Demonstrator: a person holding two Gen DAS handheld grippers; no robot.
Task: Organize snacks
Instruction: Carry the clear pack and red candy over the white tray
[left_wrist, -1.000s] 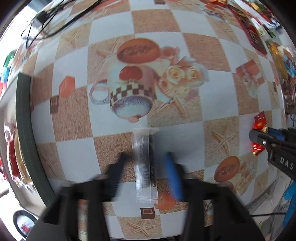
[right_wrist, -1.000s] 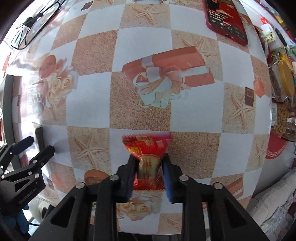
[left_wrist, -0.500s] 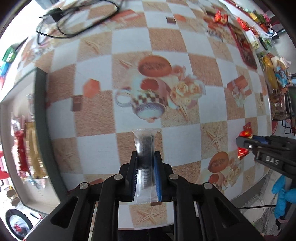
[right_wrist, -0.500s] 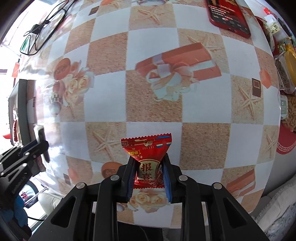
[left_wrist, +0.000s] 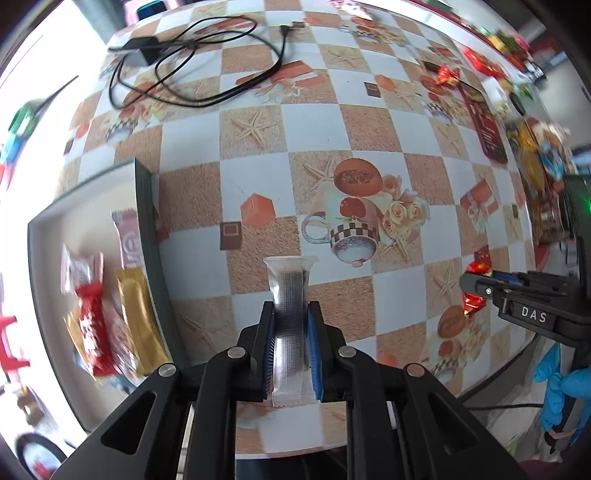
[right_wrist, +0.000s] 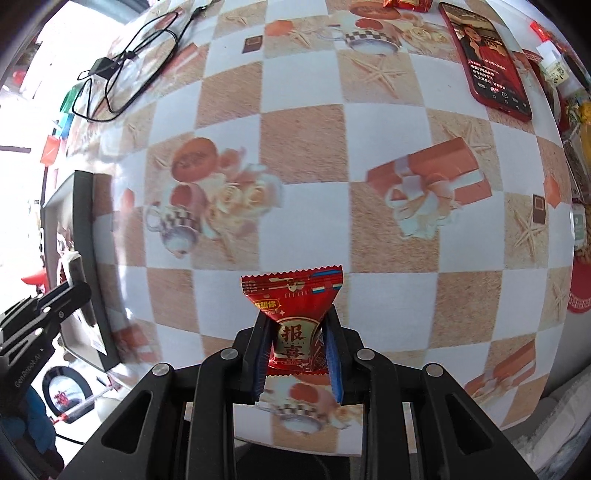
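My left gripper (left_wrist: 290, 314) is shut on a clear packet with a dark bar inside (left_wrist: 290, 295), held above the checkered tablecloth. A dark-rimmed tray (left_wrist: 146, 236) to its left holds several snacks: a red one (left_wrist: 92, 332), a gold one (left_wrist: 138, 317) and a pink one (left_wrist: 127, 240). My right gripper (right_wrist: 295, 321) is shut on a red candy packet with gold characters (right_wrist: 293, 317), also lifted off the table. The right gripper (left_wrist: 480, 284) with its red packet shows at the right of the left wrist view. The left gripper (right_wrist: 70, 291) appears at the left edge of the right wrist view.
A black cable with charger (left_wrist: 177, 55) lies at the far side. A red phone (right_wrist: 487, 55) rests far right. More red candies (left_wrist: 447, 74) and cluttered containers (left_wrist: 535, 166) line the right edge. The tray rim (right_wrist: 83, 221) sits left, and a blue-gloved hand (left_wrist: 561, 384) holds the right tool.
The left gripper closed on the clear packet and lifted it, moving toward the tray. The right gripper rose with the red packet and shifted the same way; more of the table shows.
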